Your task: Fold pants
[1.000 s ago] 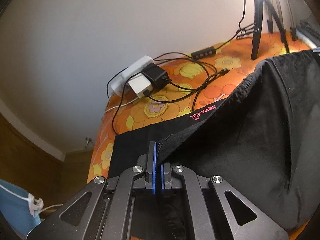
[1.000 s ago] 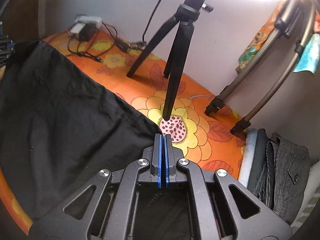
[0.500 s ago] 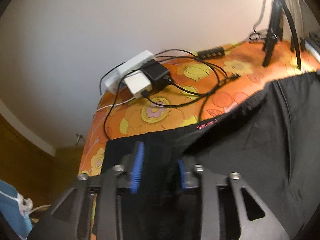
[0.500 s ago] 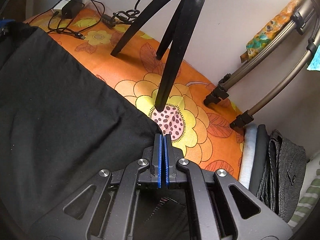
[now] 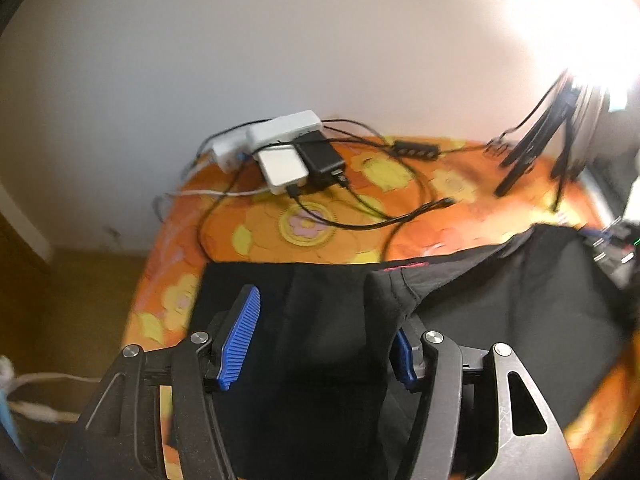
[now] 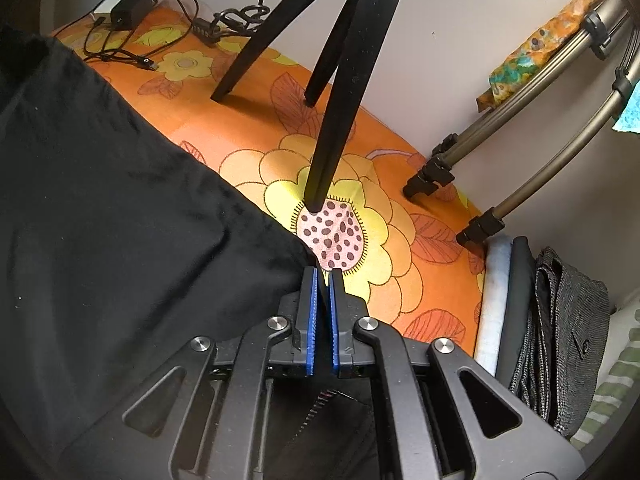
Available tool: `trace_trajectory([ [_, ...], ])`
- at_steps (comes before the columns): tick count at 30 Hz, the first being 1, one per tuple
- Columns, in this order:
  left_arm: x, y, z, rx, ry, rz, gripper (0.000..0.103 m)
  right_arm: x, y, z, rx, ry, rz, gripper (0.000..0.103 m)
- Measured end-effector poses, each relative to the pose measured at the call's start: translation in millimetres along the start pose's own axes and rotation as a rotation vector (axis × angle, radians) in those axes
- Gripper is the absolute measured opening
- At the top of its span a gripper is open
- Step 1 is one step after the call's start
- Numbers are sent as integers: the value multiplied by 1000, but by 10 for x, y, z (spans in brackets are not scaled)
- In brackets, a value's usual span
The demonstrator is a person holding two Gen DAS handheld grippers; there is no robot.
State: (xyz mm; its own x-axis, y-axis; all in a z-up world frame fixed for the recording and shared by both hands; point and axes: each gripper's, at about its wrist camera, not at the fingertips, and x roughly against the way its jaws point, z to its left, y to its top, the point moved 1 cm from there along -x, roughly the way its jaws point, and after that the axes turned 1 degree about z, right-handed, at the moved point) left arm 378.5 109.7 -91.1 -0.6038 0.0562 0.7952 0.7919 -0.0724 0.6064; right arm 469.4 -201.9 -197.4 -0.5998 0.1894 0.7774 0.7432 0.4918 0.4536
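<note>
Black pants [image 5: 500, 300] lie folded over on an orange flowered bed cover [image 5: 320, 220]. My left gripper [image 5: 320, 340] is open, its blue pads spread wide, with a corner of the pants draped loosely between them and over the right pad. In the right wrist view the pants [image 6: 120, 200] fill the left side. My right gripper [image 6: 323, 280] has its blue pads nearly together, with a narrow gap; cloth lies under and behind them, and I cannot tell if they still pinch it.
A white power strip with chargers and black cables [image 5: 296, 152] lies at the far edge by the wall. A black tripod [image 6: 340, 100] stands on the bed cover [image 6: 360, 152]. Metal stand legs [image 6: 500, 160] and folded clothes [image 6: 560, 340] are at the right.
My left gripper opened wide and let go of the pants corner, which dropped onto the bed. My right gripper came lower toward the bed and its pads parted slightly.
</note>
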Motion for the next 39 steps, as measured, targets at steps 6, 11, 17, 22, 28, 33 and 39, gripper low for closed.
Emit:
trace_trajectory([
  [6,249,-17,184,63,-99,12,62,5,-23,-51,-20,11,23,16],
  [11,474,-39,133,-8,-58,-1,65,155,-54,-132,-46,29,0,33],
  [17,281,72,88,-138,157,22,69,321,-118,-120,-22,25,6,45],
  [22,-71,312,113,-159,197,52,69,216,-226,28,8,18,58,45],
  [28,-490,515,283,-112,220,65,69,161,-304,-18,-23,20,56,45],
  [33,-660,513,486,-39,122,100,69,168,-313,49,21,-10,38,45],
  [39,-333,425,925,58,107,73,69,154,-284,28,7,1,32,45],
])
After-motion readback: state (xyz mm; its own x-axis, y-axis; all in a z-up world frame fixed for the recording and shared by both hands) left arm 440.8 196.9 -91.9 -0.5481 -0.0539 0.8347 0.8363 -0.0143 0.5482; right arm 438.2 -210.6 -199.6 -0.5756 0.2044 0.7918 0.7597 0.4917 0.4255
